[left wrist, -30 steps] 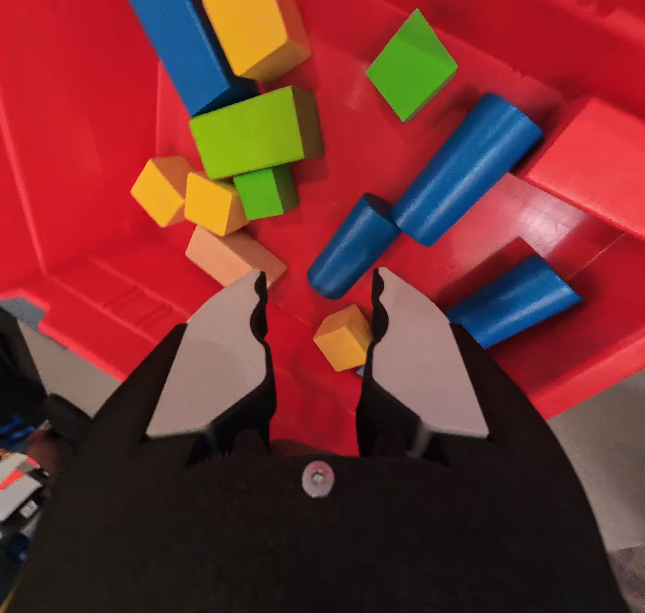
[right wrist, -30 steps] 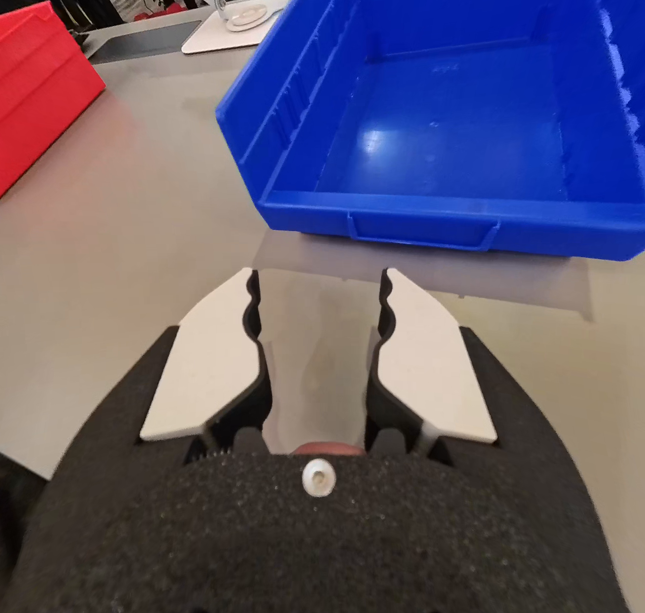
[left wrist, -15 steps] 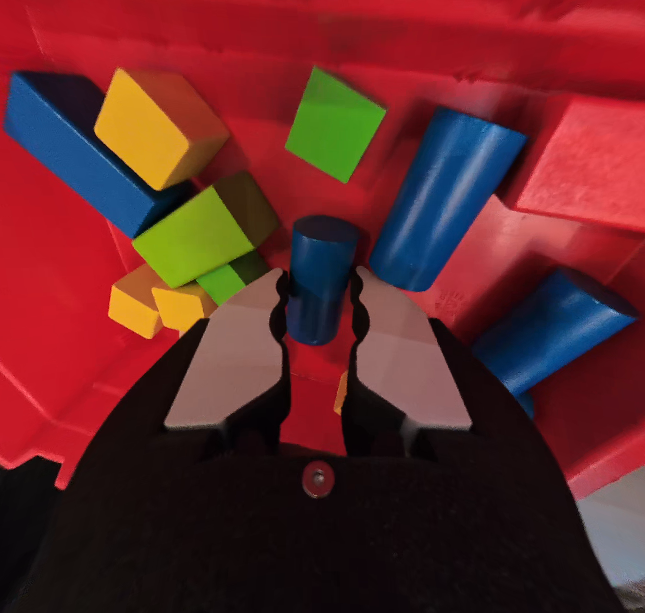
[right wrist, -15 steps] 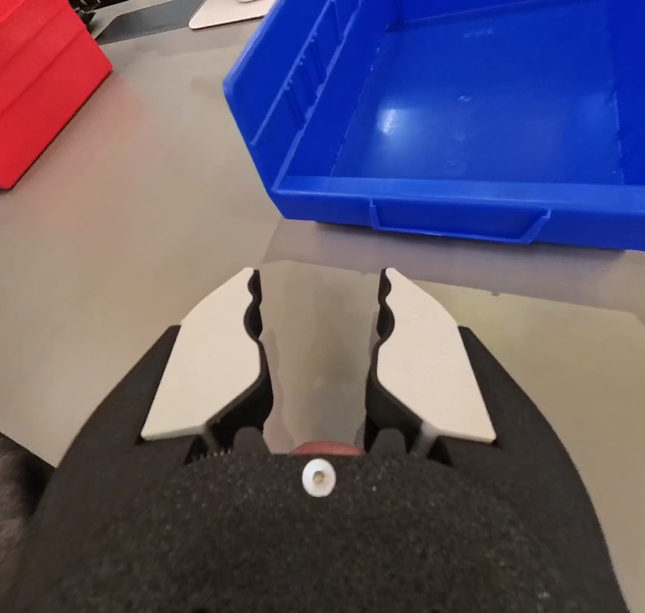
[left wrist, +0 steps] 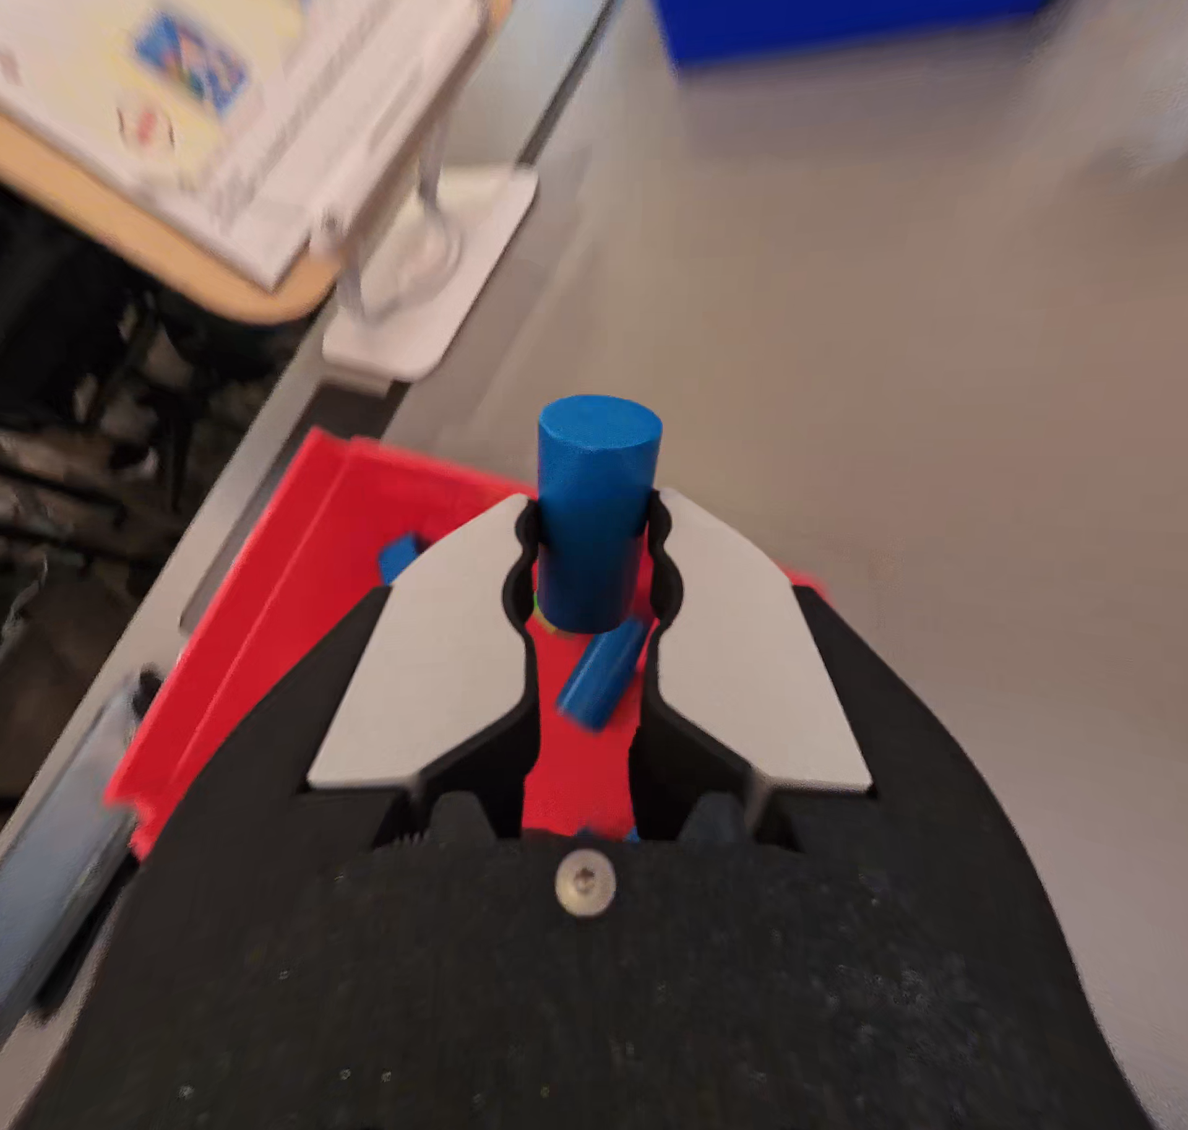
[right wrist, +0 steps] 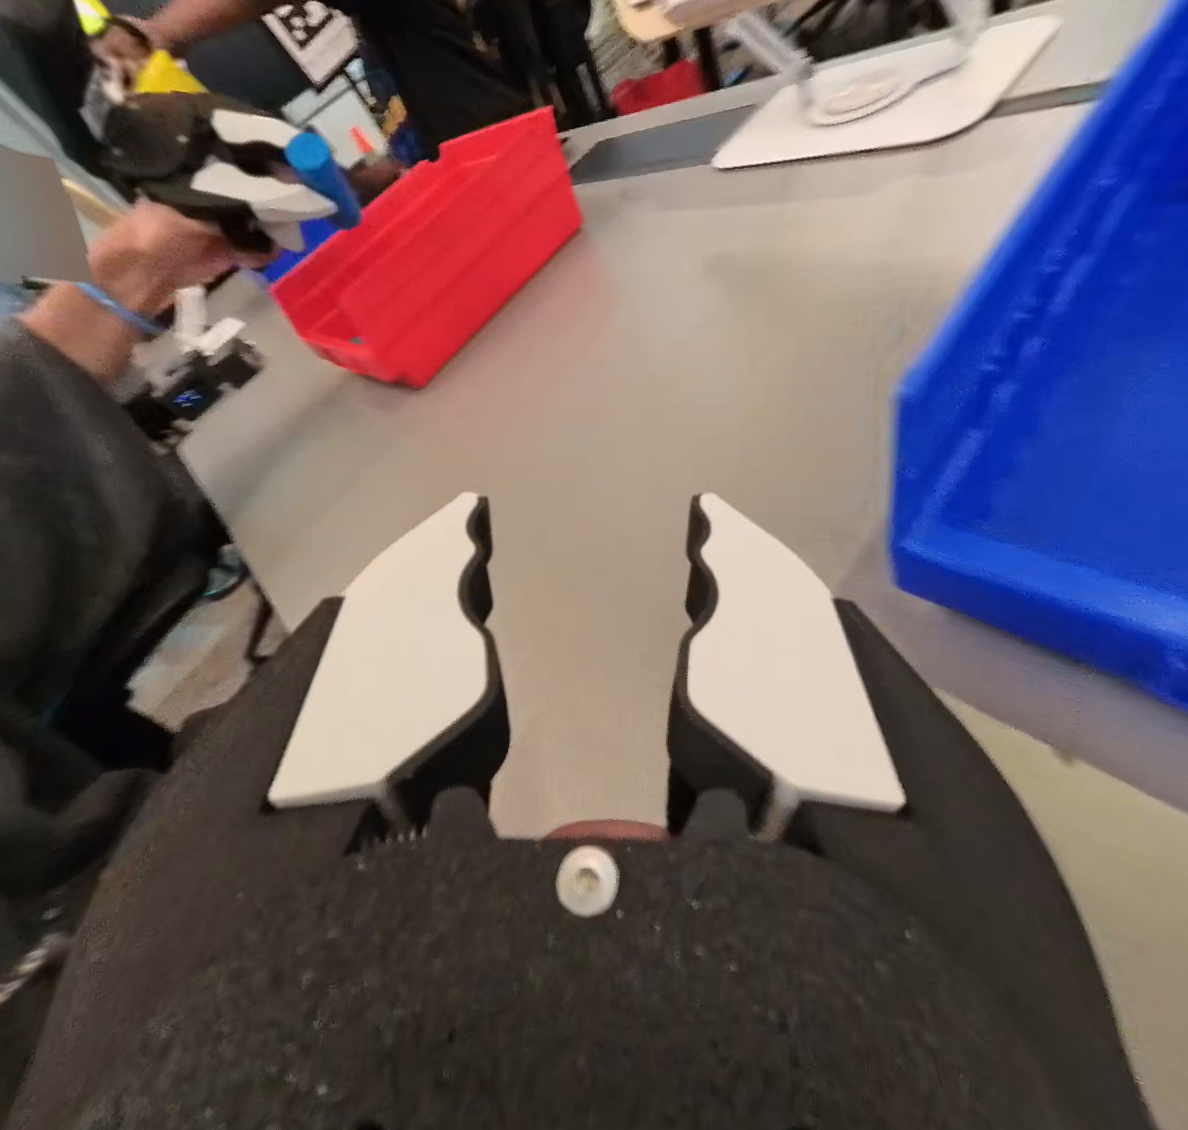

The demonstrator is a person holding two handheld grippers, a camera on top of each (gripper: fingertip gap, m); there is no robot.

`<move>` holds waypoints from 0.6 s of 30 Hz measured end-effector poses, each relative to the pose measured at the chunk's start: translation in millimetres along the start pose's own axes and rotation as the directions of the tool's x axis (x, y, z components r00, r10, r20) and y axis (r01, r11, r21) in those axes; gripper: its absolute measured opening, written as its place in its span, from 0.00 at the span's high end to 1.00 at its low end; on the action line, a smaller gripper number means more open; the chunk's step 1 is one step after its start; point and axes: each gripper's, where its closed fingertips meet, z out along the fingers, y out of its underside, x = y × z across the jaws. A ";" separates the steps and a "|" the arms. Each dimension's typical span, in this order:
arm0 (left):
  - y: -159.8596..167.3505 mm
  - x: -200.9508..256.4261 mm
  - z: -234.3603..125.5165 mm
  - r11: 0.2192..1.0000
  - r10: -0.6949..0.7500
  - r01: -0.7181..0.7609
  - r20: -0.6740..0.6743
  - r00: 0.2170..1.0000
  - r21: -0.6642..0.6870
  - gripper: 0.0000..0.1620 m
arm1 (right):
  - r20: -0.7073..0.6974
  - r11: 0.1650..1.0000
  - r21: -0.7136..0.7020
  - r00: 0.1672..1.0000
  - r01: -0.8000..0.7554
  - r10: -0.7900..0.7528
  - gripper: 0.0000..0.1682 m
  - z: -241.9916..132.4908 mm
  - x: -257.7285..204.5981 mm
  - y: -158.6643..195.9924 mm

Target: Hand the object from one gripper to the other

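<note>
While the left gripper hangs above the red bin, its two pale fingers are pinched against the sides of a blue cylinder. Cylinder stands roughly upright between the tips, flat top end facing the camera, about half its length sticking out past the fingertips. Clear of the bin, held in the air.

Below it in the left wrist view: another blue cylinder lying tilted on the red bin floor, seen through the gap between the fingers. A further blue piece shows at the left finger's edge. Other contents hidden by the gripper body.

Right wrist view: right gripper spread wide, nothing between the fingers, grey table visible through the gap. It sits near the table's near edge, with the blue bin just to its right. Blue bin's inside only partly in view.

Same view, far left: the left gripper with the cylinder gripped, raised over the near-left end of the red bin, carried by a person's hand. The two grippers are well apart.

Far side of the table: a white flat base with a stand rising from it. Background blurred.
</note>
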 end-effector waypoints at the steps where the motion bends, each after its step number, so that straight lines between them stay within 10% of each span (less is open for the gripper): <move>1: -21.6 14.6 -0.6 0.997 0.012 -0.010 -0.015 1.000 0.076 0.80 | 0.077 1.000 -0.019 0.997 -0.016 0.018 0.64 10.7 -15.6 -2.9; 8: -129.7 107.0 32.1 0.923 0.164 -0.124 -0.082 0.983 0.363 0.80 | 0.558 0.984 -0.097 0.810 -0.152 0.180 0.46 86.6 -108.7 -46.7; 18: -151.8 168.6 85.4 0.905 0.246 -0.174 -0.146 0.958 0.388 0.80 | 0.731 0.879 -0.252 0.515 -0.405 0.447 0.47 114.8 -125.4 -53.9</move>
